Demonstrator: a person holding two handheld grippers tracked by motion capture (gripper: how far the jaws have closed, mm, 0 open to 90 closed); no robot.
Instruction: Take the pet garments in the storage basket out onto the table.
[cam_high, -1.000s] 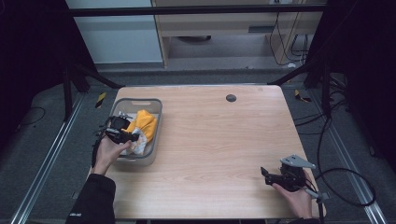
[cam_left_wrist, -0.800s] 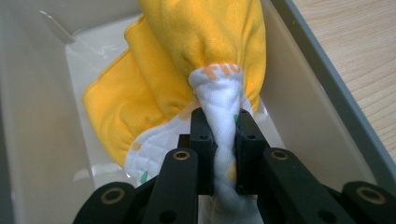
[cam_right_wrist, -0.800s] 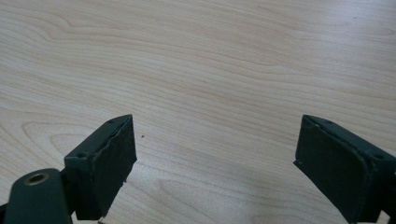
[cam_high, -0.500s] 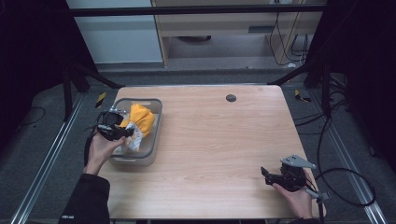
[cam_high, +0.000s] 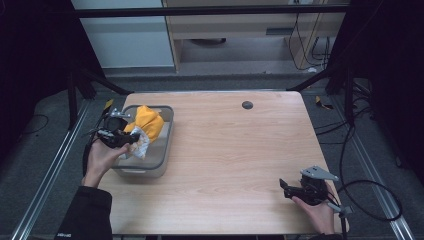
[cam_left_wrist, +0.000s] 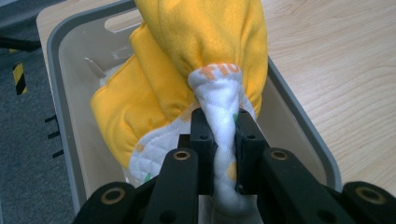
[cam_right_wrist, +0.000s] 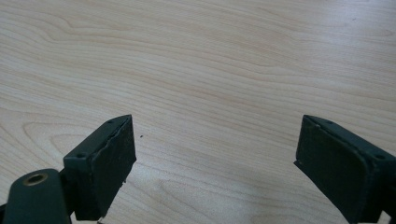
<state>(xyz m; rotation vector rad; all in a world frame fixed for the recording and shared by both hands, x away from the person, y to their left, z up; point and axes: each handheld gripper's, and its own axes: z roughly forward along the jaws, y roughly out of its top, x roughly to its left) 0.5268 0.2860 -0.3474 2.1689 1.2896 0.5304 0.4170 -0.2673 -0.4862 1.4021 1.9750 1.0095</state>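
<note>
1. High view: I see the worktop (cam_high: 235, 150) evenly lit from above, the surrounding floor and frame falling off to near black at both sides.
2. High view is soft and low in detail; small parts of each hand-held gripper smear together.
3. Left gripper view: bright, diffuse light on the yellow cloth (cam_left_wrist: 205, 56); colours are saturated, folds shade gently. The black jaws at the bottom edge look slightly soft.
4. Right gripper view: flat, even light on the wood grain, which I read sharply; faint sheen on the jaw faces; no hard shadows.
</note>
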